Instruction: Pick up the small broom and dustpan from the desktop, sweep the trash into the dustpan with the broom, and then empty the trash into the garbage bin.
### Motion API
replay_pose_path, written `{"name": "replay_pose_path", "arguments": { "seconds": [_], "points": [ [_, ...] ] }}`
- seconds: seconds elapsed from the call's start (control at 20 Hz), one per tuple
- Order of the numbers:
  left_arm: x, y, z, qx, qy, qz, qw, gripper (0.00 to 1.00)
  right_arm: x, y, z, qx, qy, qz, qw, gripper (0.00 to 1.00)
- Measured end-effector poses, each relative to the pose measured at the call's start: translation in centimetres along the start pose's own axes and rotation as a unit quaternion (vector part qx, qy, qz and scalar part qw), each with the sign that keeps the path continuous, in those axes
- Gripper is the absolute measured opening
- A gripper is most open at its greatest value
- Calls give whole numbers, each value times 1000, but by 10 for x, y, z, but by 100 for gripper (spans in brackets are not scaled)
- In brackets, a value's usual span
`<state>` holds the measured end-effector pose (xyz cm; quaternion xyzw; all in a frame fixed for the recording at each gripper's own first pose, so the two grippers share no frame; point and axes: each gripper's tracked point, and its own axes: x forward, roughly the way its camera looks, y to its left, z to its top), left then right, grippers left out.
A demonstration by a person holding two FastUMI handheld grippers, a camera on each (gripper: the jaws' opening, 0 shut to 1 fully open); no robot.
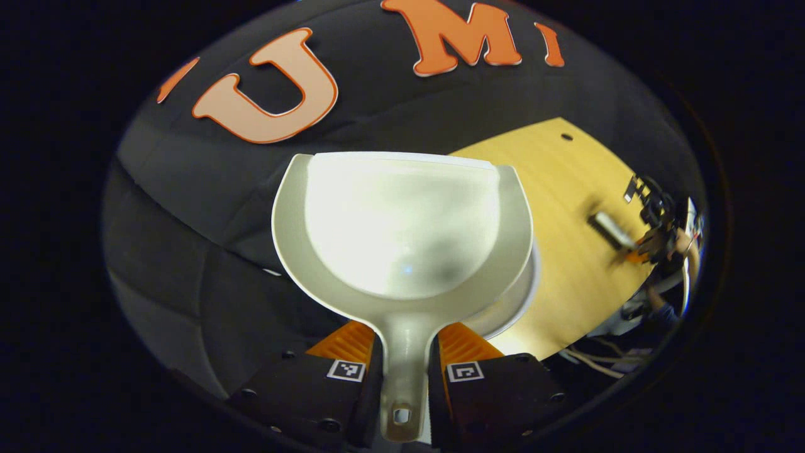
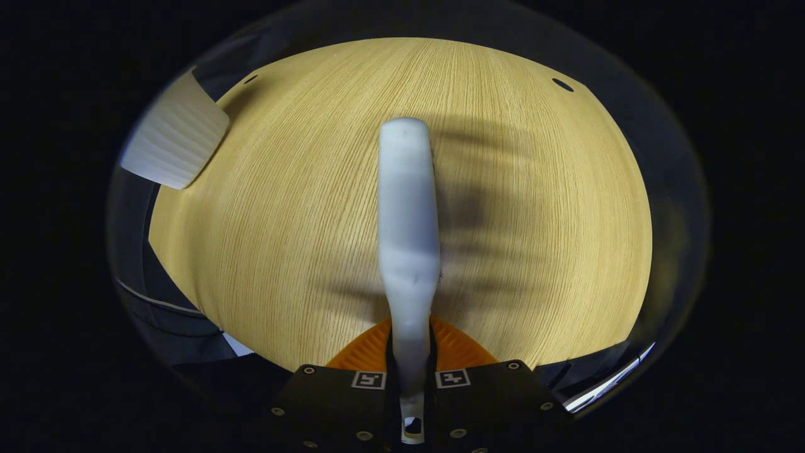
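In the left gripper view, my left gripper (image 1: 402,368) pinches the dustpan (image 1: 402,226) by its handle at frame centre; the wooden desktop (image 1: 566,251) lies at right. In the right gripper view, my right gripper (image 2: 410,371) clamps the small broom (image 2: 407,214), centred above the desktop.

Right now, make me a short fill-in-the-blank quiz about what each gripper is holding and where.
1. The left gripper is shut on the handle of the ____.
2. The right gripper is shut on the small ____.
3. The broom is held above the wooden ____.

Missing words: dustpan; broom; desktop.
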<state>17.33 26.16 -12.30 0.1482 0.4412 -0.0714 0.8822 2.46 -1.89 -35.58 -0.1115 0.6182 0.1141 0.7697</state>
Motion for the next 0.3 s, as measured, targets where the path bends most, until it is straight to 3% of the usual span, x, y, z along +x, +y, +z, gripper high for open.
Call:
{"name": "replay_pose_path", "arguments": {
  "seconds": [0.3],
  "points": [
    [-14, -133, 35, -13, -36, -146, 989, 33, 1, 0, 2, 4, -9, 8, 1000, 14]
  ]
}}
